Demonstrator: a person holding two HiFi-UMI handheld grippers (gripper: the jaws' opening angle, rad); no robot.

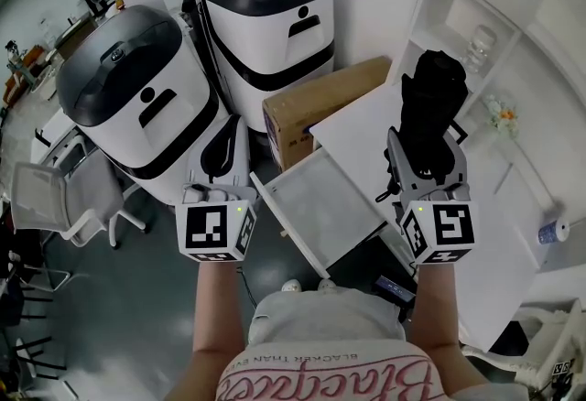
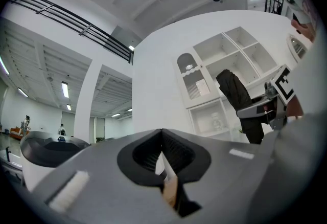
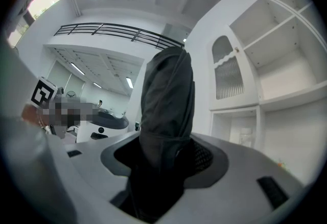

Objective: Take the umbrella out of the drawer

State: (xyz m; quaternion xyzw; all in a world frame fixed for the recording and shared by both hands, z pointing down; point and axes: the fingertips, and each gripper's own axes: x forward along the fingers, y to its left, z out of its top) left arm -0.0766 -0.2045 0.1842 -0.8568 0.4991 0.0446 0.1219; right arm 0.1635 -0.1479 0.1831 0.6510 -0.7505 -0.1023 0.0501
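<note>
The right gripper (image 1: 424, 152) is clamped on the black folded umbrella (image 1: 434, 92), upright at two o'clock in the head view, out of the open drawer (image 1: 322, 207) at its seven o'clock. The left gripper (image 1: 222, 141) has its jaws together, empty.

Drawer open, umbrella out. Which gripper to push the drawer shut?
Likely the left gripper: empty, jaws together, beside the drawer front. The right gripper is clamped on the umbrella.
</note>
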